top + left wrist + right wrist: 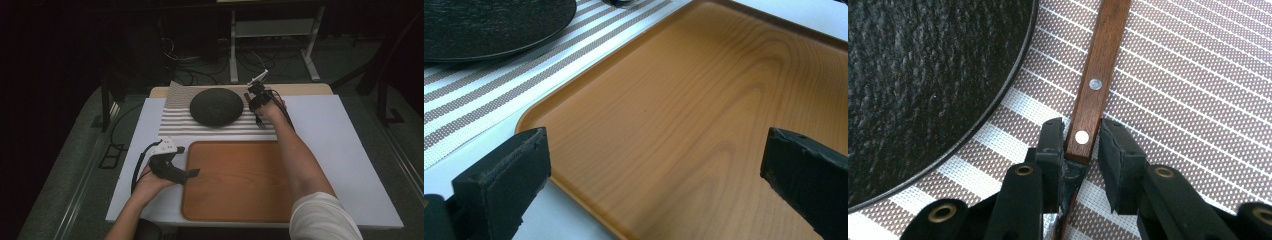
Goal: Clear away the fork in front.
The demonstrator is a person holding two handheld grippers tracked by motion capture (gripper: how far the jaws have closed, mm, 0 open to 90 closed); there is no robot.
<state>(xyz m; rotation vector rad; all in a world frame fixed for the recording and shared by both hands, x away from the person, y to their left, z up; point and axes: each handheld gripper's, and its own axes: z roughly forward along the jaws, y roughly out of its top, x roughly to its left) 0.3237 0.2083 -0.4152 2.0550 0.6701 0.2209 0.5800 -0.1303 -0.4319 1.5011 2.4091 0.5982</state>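
In the right gripper view the right tongs (1082, 142) straddle the end of a wooden handle (1096, 75) with two rivets, the jaws set just either side of it, the left one about touching and the right with a sliver of gap, so I judge them closing on it rather than firmly clamped. The handle lies on the striped placemat (1188, 75), just beside the rim of the dark plate (923, 80) at its nine o'clock. In the high view that plate (216, 106) sits at twelve o'clock on the worktop (345, 150), with the right tongs (256, 92) at its three o'clock and the placemat (175, 117) under both. The utensil's working end is hidden, so I cannot tell whether it is a knife or a fork. The left tongs (654, 170) stand wide open and hold nothing, hovering over the near left corner of the wooden tray (704, 100), at nine o'clock of the tray (235, 180) in the high view, where the left tongs (186, 161) point across it. The risk, as I judge it, is the grip so near the handle's end: lifted from there, the far end could droop and pivot in the jaws, slip out, or knock the plate rim beside it. A low jaw could also snag the woven mat and drag it, plate included.
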